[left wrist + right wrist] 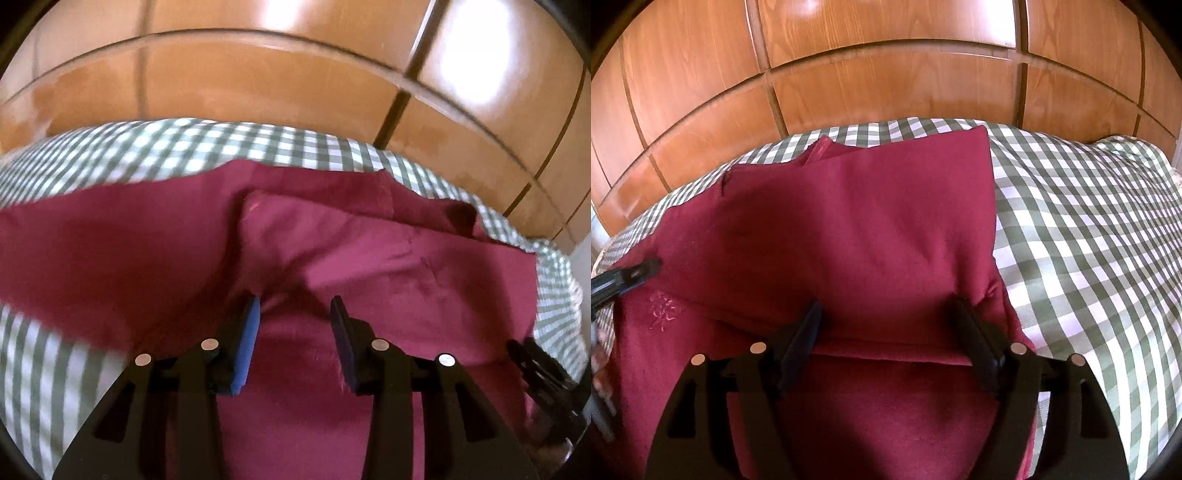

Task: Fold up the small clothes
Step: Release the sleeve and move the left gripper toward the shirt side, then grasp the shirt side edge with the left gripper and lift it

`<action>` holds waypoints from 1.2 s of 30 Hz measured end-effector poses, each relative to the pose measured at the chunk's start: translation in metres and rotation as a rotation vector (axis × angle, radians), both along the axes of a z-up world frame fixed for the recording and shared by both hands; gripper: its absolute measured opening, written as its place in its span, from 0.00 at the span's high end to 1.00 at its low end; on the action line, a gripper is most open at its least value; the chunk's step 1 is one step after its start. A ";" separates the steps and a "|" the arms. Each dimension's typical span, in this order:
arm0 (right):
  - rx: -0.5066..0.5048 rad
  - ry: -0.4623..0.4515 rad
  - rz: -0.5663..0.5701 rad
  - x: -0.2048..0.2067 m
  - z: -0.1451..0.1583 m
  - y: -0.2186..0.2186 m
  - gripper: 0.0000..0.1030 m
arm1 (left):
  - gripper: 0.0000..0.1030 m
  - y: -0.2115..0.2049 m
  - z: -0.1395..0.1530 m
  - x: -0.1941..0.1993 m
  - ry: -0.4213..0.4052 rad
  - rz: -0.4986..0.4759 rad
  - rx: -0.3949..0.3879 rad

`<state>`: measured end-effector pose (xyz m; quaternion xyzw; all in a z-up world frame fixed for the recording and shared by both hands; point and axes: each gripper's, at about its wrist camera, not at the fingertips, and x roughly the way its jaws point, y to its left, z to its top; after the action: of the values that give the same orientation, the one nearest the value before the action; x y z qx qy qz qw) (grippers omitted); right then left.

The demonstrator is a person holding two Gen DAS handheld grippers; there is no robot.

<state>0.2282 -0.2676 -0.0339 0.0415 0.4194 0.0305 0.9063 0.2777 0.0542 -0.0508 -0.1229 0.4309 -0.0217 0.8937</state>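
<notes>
- Garment (369, 258), dark red, lies on a bed with a green-and-white checked cover (184, 147); it fills the middle of both views.
- Left wrist view: left gripper (295, 317) at 6 o'clock, jaws apart with a moderate gap, nothing between them. Blue pad visible on the left finger (245, 350). Tips sit over a bunched crease in the cloth; cannot tell if they touch it.
- Same view: a folded flap of the garment runs from centre toward 2 o'clock, its edge lying over the lower layer. Checked cover shows at 12, at 8 and at 3 o'clock.
- Right gripper shows in the left view as a dark shape at 4 o'clock (543, 365), at the garment's edge.
- Right wrist view: right gripper (888, 314) at 6 o'clock, jaws wide apart, holding nothing. A folded edge of the garment (886, 258) runs across between the fingers, near the tips.
- Same view: the garment's upper fold reaches to 12 o'clock, with a straight side edge at 1 o'clock. Faint embroidered mark (663, 304) at 8 o'clock.
- Left gripper tip enters the right view at 9 o'clock (631, 275), over the garment's edge.
- Cover (1089, 240) spreads bare from 1 to 4 o'clock.
- Wood wardrobe panels (886, 74) behind the bed at 12 o'clock in both views.
</notes>
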 end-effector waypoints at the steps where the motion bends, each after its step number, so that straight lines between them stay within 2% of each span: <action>1: -0.003 -0.001 0.000 0.000 0.000 0.001 0.27 | 0.40 0.005 0.002 -0.015 -0.012 0.032 0.002; 3: -0.004 -0.001 -0.001 0.000 0.000 0.002 0.27 | 0.37 0.015 0.006 -0.046 -0.040 0.069 -0.013; 6: -0.012 0.000 -0.005 0.000 0.001 0.004 0.27 | 0.37 0.040 0.006 -0.081 -0.026 0.136 -0.037; 9: -0.080 0.004 -0.022 -0.006 0.007 0.011 0.24 | 0.37 0.078 0.005 -0.107 -0.008 0.213 -0.114; 10: -0.102 0.005 -0.030 -0.013 0.011 0.015 0.22 | 0.37 0.098 0.005 -0.116 -0.001 0.257 -0.156; 11: -0.107 0.015 -0.025 -0.019 0.015 0.019 0.09 | 0.37 0.114 0.004 -0.124 0.004 0.294 -0.184; 12: -0.094 0.021 -0.013 -0.025 0.018 0.022 0.03 | 0.37 0.136 0.002 -0.132 0.009 0.345 -0.214; 16: -0.052 0.003 0.067 -0.062 0.029 0.041 0.04 | 0.37 0.202 0.000 -0.153 0.011 0.481 -0.273; 19: -0.052 0.056 0.125 -0.079 0.016 0.058 0.04 | 0.41 0.246 0.002 -0.157 -0.004 0.578 -0.294; 20: -0.068 0.067 0.132 -0.083 0.010 0.062 0.04 | 0.44 0.263 0.003 -0.156 -0.004 0.619 -0.313; 22: -0.079 0.084 0.127 -0.087 0.000 0.066 0.04 | 0.44 0.293 0.004 -0.154 -0.015 0.675 -0.361; 29: -0.057 0.096 0.122 -0.085 -0.009 0.068 0.02 | 0.44 0.364 0.015 -0.124 -0.017 0.772 -0.318; 34: -0.076 0.089 0.119 -0.084 -0.010 0.072 0.02 | 0.44 0.398 0.001 -0.104 0.044 0.836 -0.265; 36: -0.076 0.089 0.119 -0.084 -0.010 0.072 0.02 | 0.45 0.407 -0.004 -0.098 0.042 0.856 -0.262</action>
<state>0.1444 -0.1955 -0.0441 -0.0168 0.4617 0.0666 0.8844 0.1802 0.4607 -0.0548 -0.4028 0.3530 0.2981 0.7901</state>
